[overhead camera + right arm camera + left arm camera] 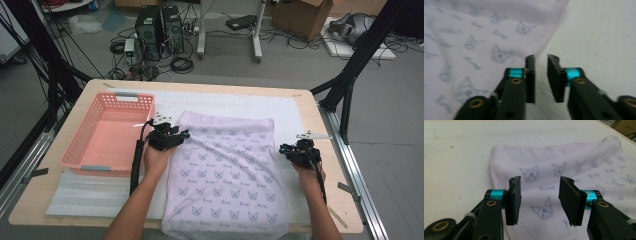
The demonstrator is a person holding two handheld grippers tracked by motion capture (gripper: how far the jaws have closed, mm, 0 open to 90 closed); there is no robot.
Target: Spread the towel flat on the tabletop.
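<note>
1. The towel (227, 175) is pale pink with small printed cat faces. It lies spread flat in the middle of the table (320, 200), on a white mat (295, 107), and its near end hangs a little over the table edge in front of me.
2. I judge it light, soft and limp. It will not keep its shape when lifted; it will sag and fold wherever I do not support it.
3. The cloth looks a bit fluffy, so I think it is not slippery, and nothing in it can break.
4. The best places to take it are the stitched side hems or the corners, one side for each hand, so that it stays stretched between them.
5. My left claw (540, 198) is spread over the left part of the towel near its far corner, with nothing between the pads.
6. My right claw (541, 75) is open by a narrow gap, just over the right hem (550, 37). The hem runs toward the gap, but the pads do not pinch it.
7. A pink basket (107, 135) stands empty just left of the towel, near my left hand (157, 160).
</note>
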